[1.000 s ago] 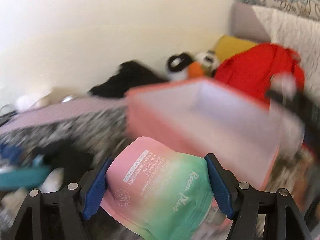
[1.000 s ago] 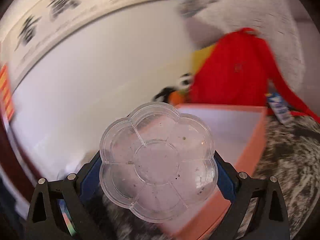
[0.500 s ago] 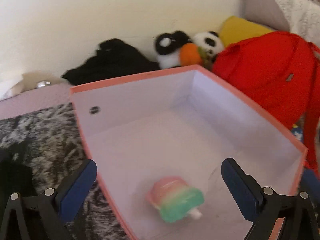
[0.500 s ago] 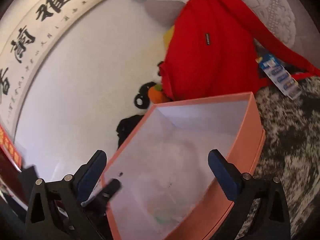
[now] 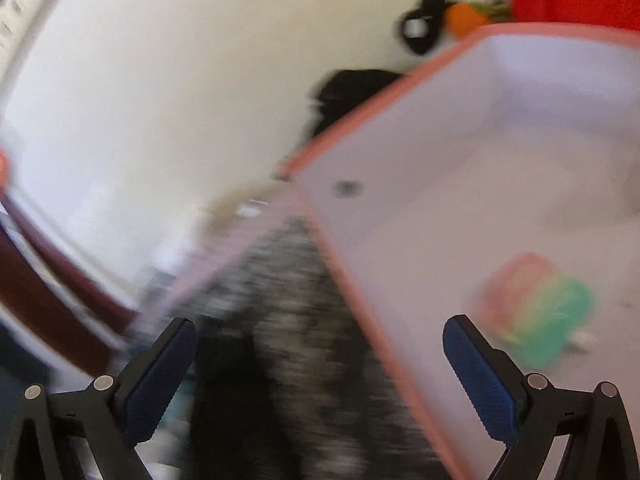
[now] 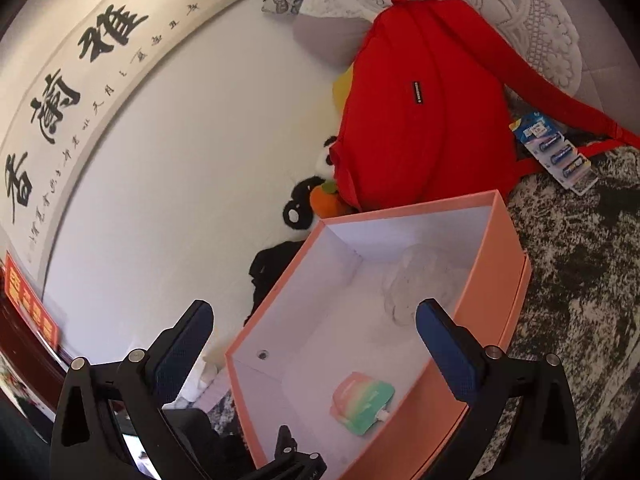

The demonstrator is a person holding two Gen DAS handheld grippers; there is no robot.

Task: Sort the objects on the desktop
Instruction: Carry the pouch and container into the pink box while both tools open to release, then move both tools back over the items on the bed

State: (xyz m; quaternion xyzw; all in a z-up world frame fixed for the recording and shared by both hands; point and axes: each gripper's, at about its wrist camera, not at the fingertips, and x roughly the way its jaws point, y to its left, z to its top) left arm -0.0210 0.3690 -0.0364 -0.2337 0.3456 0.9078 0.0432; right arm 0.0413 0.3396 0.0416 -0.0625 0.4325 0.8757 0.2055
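Note:
An open salmon-pink box [image 6: 496, 276] with a white inside stands on a black-and-white mottled surface [image 6: 580, 264]. A pink-to-green pouch [image 6: 362, 402] lies on its floor near the front, and a clear flower-shaped tray [image 6: 416, 284] rests further back. My right gripper [image 6: 314, 318] hovers open over the box with nothing between its fingers. In the blurred left wrist view, the left gripper [image 5: 320, 334] stands open at the box's left wall [image 5: 360, 304], the pouch [image 5: 538, 312] to its right. The other gripper [image 6: 296, 464] shows at the bottom edge.
A red backpack [image 6: 424, 100] leans behind the box, beside a panda plush [image 6: 316, 196] and a black cloth [image 6: 272, 268]. A blister pack of batteries [image 6: 554, 152] lies at the right. A calligraphy scroll [image 6: 80, 76] hangs on the white wall.
Both grippers let go: the pouch and the clear flower tray dropped into the box. The left gripper has since swung left, away from the box; the right one pulled back and up.

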